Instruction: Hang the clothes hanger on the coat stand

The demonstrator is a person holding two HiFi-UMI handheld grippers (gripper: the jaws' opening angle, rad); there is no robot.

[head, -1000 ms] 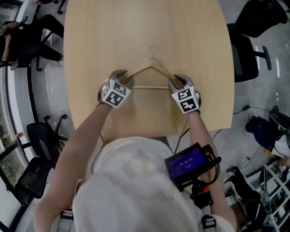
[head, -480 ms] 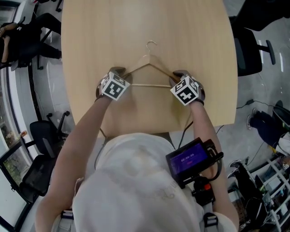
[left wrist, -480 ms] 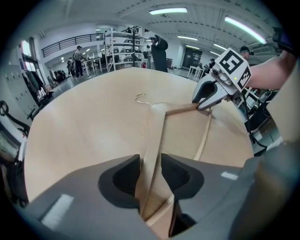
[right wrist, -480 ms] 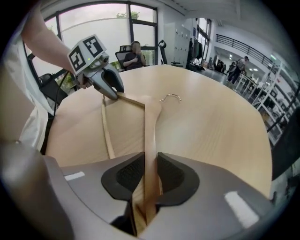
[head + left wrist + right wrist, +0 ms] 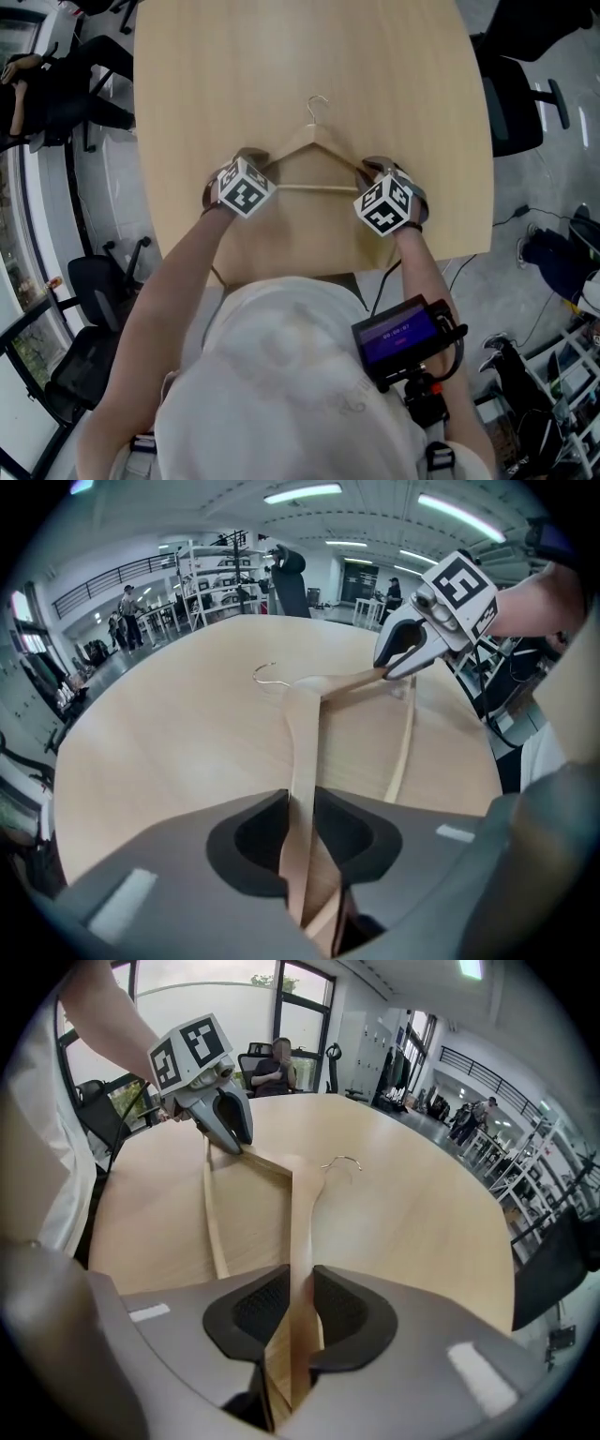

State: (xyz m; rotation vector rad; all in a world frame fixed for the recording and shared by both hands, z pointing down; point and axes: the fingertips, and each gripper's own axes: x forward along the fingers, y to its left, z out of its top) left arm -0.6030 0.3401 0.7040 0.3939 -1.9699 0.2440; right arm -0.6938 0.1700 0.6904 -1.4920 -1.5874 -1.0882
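Note:
A wooden clothes hanger (image 5: 314, 141) with a metal hook (image 5: 317, 101) lies flat on the light wooden table (image 5: 281, 47). My left gripper (image 5: 251, 161) is at the hanger's left shoulder end and my right gripper (image 5: 372, 169) at its right end. In the left gripper view the hanger arm (image 5: 305, 724) runs between the jaws of the left gripper (image 5: 300, 803), which are closing and pressing on it. In the right gripper view the other arm (image 5: 302, 1213) sits between the closing jaws of the right gripper (image 5: 300, 1283), pads against the wood.
The table's near edge runs just behind both grippers. Black office chairs stand at the right (image 5: 511, 103) and lower left (image 5: 89, 281). A person sits at the far left (image 5: 47, 84). A small screen device (image 5: 403, 337) hangs at my chest.
Both grippers' jaws have narrowed onto the hanger's two ends. The hanger stays flat on the table in about the same place.

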